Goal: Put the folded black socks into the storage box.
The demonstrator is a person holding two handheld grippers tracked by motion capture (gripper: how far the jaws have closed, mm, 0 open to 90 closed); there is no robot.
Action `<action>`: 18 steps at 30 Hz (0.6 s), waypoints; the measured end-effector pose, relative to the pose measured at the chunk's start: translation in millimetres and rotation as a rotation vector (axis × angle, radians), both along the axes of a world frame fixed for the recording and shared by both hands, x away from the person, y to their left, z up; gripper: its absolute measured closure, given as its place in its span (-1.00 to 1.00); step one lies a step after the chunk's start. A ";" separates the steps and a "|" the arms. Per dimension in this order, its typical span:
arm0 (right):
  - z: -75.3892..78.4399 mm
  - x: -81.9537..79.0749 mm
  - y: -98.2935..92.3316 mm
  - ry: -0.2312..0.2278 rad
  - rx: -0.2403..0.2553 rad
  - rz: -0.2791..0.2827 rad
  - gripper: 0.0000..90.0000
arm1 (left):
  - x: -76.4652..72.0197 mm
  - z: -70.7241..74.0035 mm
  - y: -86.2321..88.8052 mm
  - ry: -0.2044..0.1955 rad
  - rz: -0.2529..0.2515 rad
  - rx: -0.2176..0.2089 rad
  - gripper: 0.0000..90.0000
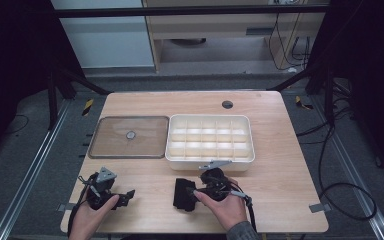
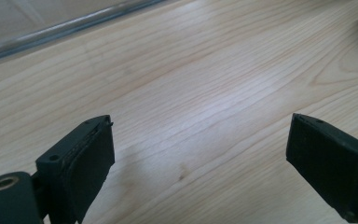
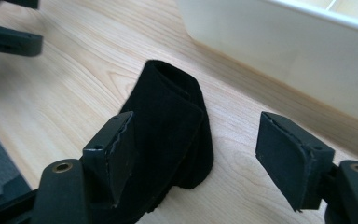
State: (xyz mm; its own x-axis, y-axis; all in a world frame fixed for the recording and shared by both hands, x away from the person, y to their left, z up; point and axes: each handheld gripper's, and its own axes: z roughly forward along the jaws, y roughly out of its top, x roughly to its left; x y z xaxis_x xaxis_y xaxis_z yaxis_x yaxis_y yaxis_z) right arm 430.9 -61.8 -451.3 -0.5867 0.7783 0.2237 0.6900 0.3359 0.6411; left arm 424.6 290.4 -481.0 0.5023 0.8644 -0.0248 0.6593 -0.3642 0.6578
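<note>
A folded black cloth (image 1: 182, 194) lies flat on the wooden table, just in front of the white compartment box (image 1: 209, 161). My right gripper (image 1: 193, 192) points left at the cloth. In the right gripper view the cloth (image 3: 168, 107) lies between the jaws of my right gripper (image 3: 196, 144): it sits beside the left pad, while the right pad stands clear of it. My left gripper (image 1: 125, 196) hovers low over bare wood at the front left. In the left gripper view my left gripper (image 2: 200, 154) has its jaws wide apart with nothing between them.
A clear flat lid (image 1: 110, 140) with a small round knob lies left of the box, and its edge (image 2: 51, 32) crosses the top of the left gripper view. The box's white wall (image 3: 284, 46) runs close behind the cloth. A cable port (image 1: 227, 104) sits near the far edge.
</note>
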 end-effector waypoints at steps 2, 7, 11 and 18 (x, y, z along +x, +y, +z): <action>-0.3 0.4 1.3 0.016 -0.009 -0.006 -0.37 | -0.3 -2.2 2.7 0.002 0.008 -0.007 -0.84; -0.5 1.2 2.0 0.017 -0.021 -0.012 -0.39 | -0.3 -5.8 4.8 0.000 0.027 -0.001 -0.84; -1.7 3.4 2.8 0.037 -0.034 -0.016 -0.46 | 0.5 -8.5 6.2 0.004 0.033 0.012 -0.84; -1.4 6.2 7.4 0.024 -0.046 -0.021 -0.40 | 1.5 -11.0 5.9 0.009 0.037 0.011 -0.84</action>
